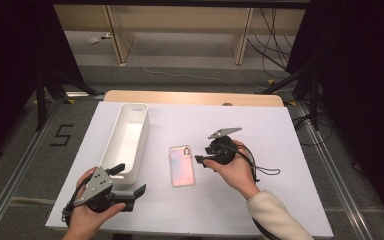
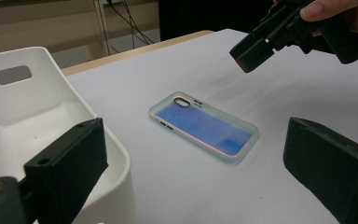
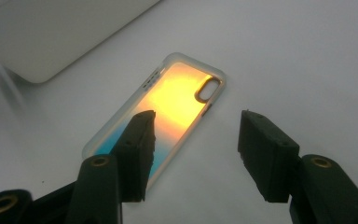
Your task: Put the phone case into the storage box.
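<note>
An iridescent phone case (image 1: 182,166) lies flat on the white table top, camera cutout at its far end. My right gripper (image 1: 200,161) hovers just right of the case, pointing left at it, jaws open and empty. In the right gripper view the case (image 3: 177,98) glows orange and blue just beyond the open gripper (image 3: 196,119). My left gripper (image 1: 128,180) rests open near the front edge, beside the near end of a white tray (image 1: 139,145). In the left gripper view the case (image 2: 205,126) lies ahead between the jaws, with the right gripper (image 2: 251,53) above it.
The long white tray (image 2: 121,156) is empty and has a handle slot in its far wall. The white sheet (image 1: 260,125) covers a wooden table. Cables, stands and a floor mark lie beyond the table edges.
</note>
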Tool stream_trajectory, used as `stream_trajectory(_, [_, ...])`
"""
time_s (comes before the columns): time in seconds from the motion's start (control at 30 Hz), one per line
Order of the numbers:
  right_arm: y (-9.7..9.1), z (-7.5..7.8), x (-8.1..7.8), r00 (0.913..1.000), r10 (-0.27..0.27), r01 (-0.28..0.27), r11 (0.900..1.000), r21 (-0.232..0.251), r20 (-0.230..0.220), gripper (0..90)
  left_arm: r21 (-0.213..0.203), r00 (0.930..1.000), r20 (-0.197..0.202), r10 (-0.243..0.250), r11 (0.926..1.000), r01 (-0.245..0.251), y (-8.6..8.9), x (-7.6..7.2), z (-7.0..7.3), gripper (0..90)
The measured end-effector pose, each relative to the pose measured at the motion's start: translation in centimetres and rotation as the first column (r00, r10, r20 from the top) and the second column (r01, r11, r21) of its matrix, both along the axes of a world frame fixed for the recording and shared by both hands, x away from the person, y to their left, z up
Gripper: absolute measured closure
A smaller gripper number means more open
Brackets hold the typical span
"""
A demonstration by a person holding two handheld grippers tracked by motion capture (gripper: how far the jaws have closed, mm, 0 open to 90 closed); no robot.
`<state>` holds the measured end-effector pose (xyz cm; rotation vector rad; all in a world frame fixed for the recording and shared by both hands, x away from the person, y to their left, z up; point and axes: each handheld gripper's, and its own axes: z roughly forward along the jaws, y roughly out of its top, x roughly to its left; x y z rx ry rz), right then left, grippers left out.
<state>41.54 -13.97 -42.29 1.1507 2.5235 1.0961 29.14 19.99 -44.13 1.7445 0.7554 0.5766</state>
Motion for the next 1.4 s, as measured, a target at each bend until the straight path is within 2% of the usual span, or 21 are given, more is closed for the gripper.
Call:
stream_trajectory(0.23, [0.7,-0.3,-0.1,0.9971,0.073,-0.072,0.997,-0.03,0.021,47.7,-0.005,0.9999,0.009,-0.009,0.9999,0.009,0.2,-0.2,0.0,5.5])
stream_trajectory(0.37, [1.8,-0.3,-0.4,0.9813,0.192,-0.19,0.976,-0.107,0.015,48.0,-0.003,1.0,0.007,-0.005,1.0,0.005,0.2,-0.3,0.1,5.5])
stream_trajectory(0.43, [3.0,-0.5,-0.9,0.9385,0.345,-0.337,0.9244,-0.179,0.017,51.6,-0.004,1.0,0.004,-0.004,1.0,0.004,0.1,-0.4,0.0,5.5])
stream_trajectory(0.47, [3.0,-0.5,-0.9,0.9385,0.345,-0.337,0.9244,-0.179,0.017,51.6,-0.011,1.0,0.003,-0.007,0.9999,0.007,0.1,-0.3,0.0,5.5])
stream_trajectory(0.5, [3.5,-0.6,-1.1,0.9189,0.394,-0.382,0.8993,-0.212,0.014,52.6,-0.008,1.0,0.004,-0.007,0.9999,0.007,0.1,-0.3,0.0,5.5])
stream_trajectory(0.53, [3.9,-0.7,-1.3,0.8961,0.444,-0.43,0.869,-0.246,0.003,53.5,-0.005,1.0,0.004,-0.008,1.0,0.008,0.1,-0.3,0.0,5.5])
stream_trajectory(0.57, [4.9,-1.0,-1.7,0.8663,0.498,-0.482,0.8153,-0.321,-0.037,53.7,0.004,1.0,0.006,-0.005,1.0,0.005,0.1,-0.3,0.0,5.5])
stream_trajectory(0.67, [6.0,-1.7,-2.0,0.8303,0.55,-0.537,0.7459,-0.394,-0.09,53.8,0.004,1.0,0.005,-0.003,1.0,0.003,0.1,-0.3,0.0,5.5])
stream_trajectory(0.73, [6.2,-1.8,-2.1,0.826,0.554,-0.544,0.7347,-0.406,-0.104,54.4,0.001,1.0,0.005,-0.004,1.0,0.004,0.1,-0.3,0.0,5.5])
stream_trajectory(0.77, [6.7,-2.1,-2.0,0.807,0.576,-0.569,0.6997,-0.432,-0.129,55.8,0.001,1.0,0.005,-0.004,1.0,0.004,0.1,-0.3,0.0,5.5])
stream_trajectory(0.8, [7.0,-2.2,-2.0,0.8005,0.583,-0.576,0.6856,-0.445,-0.138,56.1,0.0,1.0,0.006,-0.004,1.0,0.004,0.1,-0.3,0.0,5.5])
stream_trajectory(0.87, [7.3,-2.4,-1.8,0.7896,0.592,-0.591,0.6631,-0.459,-0.162,57.4,0.001,1.0,0.006,-0.004,1.0,0.004,0.1,-0.3,0.0,5.5])
stream_trajectory(1.03, [7.9,-2.8,-1.5,0.787,0.587,-0.598,0.6514,-0.467,-0.189,60.8,-0.01,1.0,0.003,-0.004,0.9999,0.004,0.1,-0.3,0.0,5.5])
stream_trajectory(1.07, [8.2,-3.0,-1.2,0.7738,0.602,-0.608,0.6191,-0.497,-0.197,62.1,0.0,1.0,0.007,-0.006,1.0,0.006,0.1,-0.3,0.0,5.5])
stream_trajectory(1.1, [8.4,-3.1,-1.3,0.7818,0.589,-0.603,0.6319,-0.487,-0.205,62.8,-0.001,1.0,0.006,-0.006,1.0,0.006,0.1,-0.3,0.0,5.5])
stream_trajectory(1.17, [8.5,-3.1,-1.4,0.7862,0.578,-0.602,0.6356,-0.484,-0.219,63.9,-0.001,1.0,0.005,-0.007,1.0,0.007,0.1,-0.3,0.0,5.6])
stream_trajectory(1.2, [8.7,-3.3,-1.1,0.7694,0.602,-0.614,0.6043,-0.508,-0.215,65.1,-0.001,1.0,0.006,-0.007,1.0,0.007,0.1,-0.3,0.0,5.5])
stream_trajectory(1.3, [9.0,-3.3,-1.2,0.7751,0.59,-0.613,0.6142,-0.497,-0.227,66.7,-0.001,1.0,0.006,-0.007,1.0,0.007,0.1,-0.3,0.0,5.5])
stream_trajectory(1.33, [9.2,-3.4,-1.1,0.7716,0.591,-0.617,0.6072,-0.5,-0.234,68.1,-0.014,1.0,0.004,-0.009,0.9999,0.009,0.0,-0.3,0.0,5.5])
stream_trajectory(1.37, [9.4,-3.4,-1.0,0.761,0.603,-0.625,0.5831,-0.519,-0.238,69.0,-0.015,1.0,0.004,-0.009,0.9999,0.009,0.0,-0.3,0.0,5.5])
stream_trajectory(1.4, [9.4,-3.4,-1.0,0.761,0.603,-0.625,0.5831,-0.519,-0.238,69.0,-0.015,1.0,0.004,-0.009,0.9999,0.009,0.0,-0.3,0.0,5.5])
